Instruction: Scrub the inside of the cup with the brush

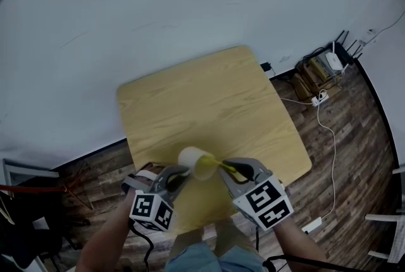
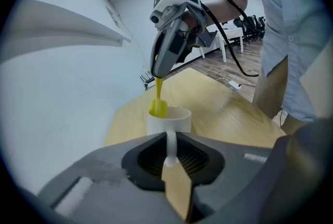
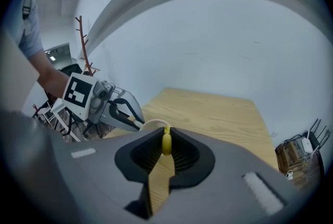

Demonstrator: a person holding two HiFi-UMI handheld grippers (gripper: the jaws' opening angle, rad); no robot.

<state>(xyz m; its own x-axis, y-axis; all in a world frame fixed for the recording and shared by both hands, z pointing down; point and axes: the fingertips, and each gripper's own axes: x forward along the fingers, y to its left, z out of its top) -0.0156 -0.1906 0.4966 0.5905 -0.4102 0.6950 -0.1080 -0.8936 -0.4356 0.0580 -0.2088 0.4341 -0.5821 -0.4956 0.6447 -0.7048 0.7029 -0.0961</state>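
left claw (image 2: 170, 152) clamped on the handle of the cup (image 2: 169, 123), held over the tabletop (image 1: 209, 100) near its 6 o'clock edge | brush (image 2: 157, 107) head at the cup's mouth, entering from 3 o'clock | right claw (image 3: 165, 144) pinching the brush's stem | risk: hard scrubbing may twist the thin handle in the grip, so the cup tips or drops

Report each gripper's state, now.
Left gripper: shut on the cup, by its handle.
Right gripper: shut on the brush.
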